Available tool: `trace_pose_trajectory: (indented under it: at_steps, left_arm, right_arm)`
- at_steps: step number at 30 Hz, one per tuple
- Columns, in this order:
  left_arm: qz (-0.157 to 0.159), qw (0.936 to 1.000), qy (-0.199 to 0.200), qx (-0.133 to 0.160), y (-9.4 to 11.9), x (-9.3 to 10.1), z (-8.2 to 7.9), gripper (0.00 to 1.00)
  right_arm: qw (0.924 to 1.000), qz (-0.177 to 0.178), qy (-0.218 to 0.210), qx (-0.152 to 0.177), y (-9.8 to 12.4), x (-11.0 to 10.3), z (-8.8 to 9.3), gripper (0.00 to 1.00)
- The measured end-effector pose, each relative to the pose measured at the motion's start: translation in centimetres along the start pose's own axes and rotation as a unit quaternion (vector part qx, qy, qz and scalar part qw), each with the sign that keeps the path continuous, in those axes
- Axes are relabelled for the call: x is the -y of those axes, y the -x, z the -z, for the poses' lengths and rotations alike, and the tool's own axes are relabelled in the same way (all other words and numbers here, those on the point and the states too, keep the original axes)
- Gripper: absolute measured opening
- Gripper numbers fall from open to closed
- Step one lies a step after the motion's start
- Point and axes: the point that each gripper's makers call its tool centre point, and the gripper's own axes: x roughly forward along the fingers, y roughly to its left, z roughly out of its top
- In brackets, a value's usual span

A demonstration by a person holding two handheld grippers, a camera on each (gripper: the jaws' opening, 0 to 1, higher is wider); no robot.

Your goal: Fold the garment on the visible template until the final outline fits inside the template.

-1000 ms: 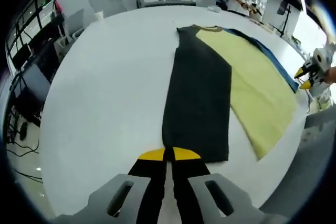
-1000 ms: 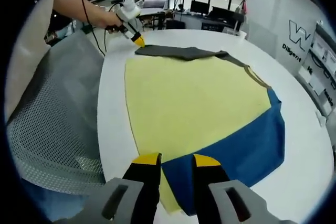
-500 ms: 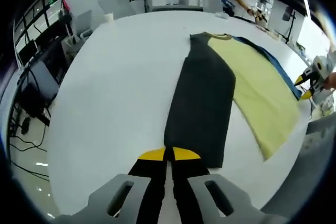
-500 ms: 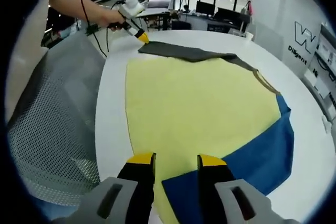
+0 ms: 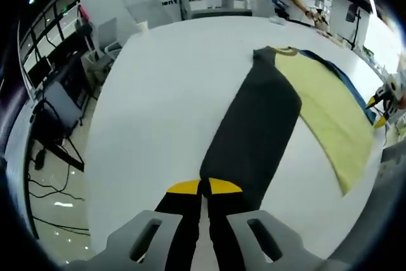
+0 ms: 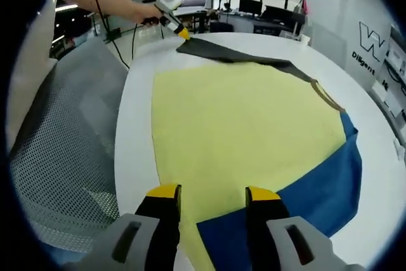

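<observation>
Change: dark flap now drawn further out from the yellow template, left jaws staying clamped on its hem
Left gripper (image 5: 203, 186): clenched on the garment (image 5: 257, 134) hem
Garment: dark strip on white table (image 5: 165, 93), lying along the template (image 6: 235, 125)
Right gripper (image 6: 212, 193): jaws apart, holding nothing, over the template's near edge beside blue cloth (image 6: 317, 188)

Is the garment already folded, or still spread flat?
Partly folded. The garment's dark side panel lies turned over the yellow part, its end at the shut left gripper; the rest lies spread on the table.
</observation>
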Motion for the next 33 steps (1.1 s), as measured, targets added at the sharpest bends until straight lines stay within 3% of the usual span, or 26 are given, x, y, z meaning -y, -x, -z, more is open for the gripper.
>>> trace_pose_trajectory:
  at_steps: [10,19,33]
  left_arm:
    - [-0.021,0.9997,0.004,-0.014,-1.1,-3.8,-0.2,0.03]
    - [-0.032,0.9992,-0.013,-0.021,-1.9,-5.6,-0.4,0.04]
    - [-0.049,0.9976,-0.045,-0.022,-3.8,-9.1,-2.7,0.04]
  right_arm:
    - [0.9999,0.003,-0.009,-0.003,0.1,0.1,0.4,0.4]
    - [0.9999,-0.002,-0.011,-0.006,-0.2,-0.1,0.3,0.42]
    - [0.9998,-0.018,0.001,0.0,-0.8,-1.0,-0.8,0.43]
